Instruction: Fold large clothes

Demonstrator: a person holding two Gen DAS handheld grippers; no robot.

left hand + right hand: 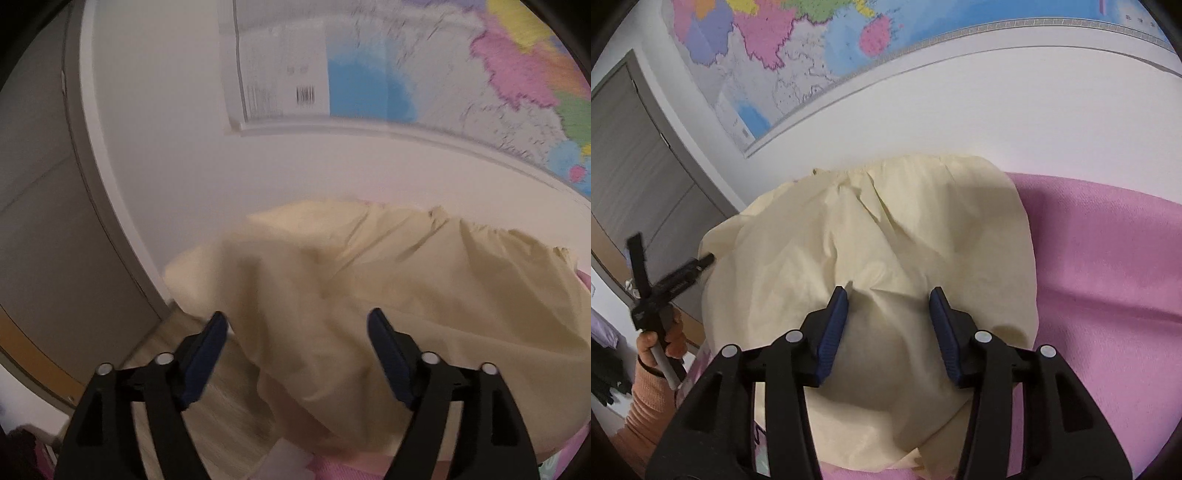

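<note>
A large pale yellow garment (871, 243) lies folded and rumpled on a pink bed cover (1108, 266), its far edge against the white wall. My right gripper (888, 295) hovers over the garment's near part with its blue pads apart and nothing pinched between them. My left gripper (297, 319) stands wide open above the garment (369, 288) at its left edge, nothing gripped. In the right wrist view the left gripper (670, 258) shows at the far left, held by a hand in an orange sleeve (646, 398), beside the cloth's left edge.
A big coloured map (798, 48) hangs on the white wall behind the bed. A grey door (631, 177) is at the left. Light wooden floor (221, 417) shows left of the bed. Dark clothing (607, 373) sits at the far left.
</note>
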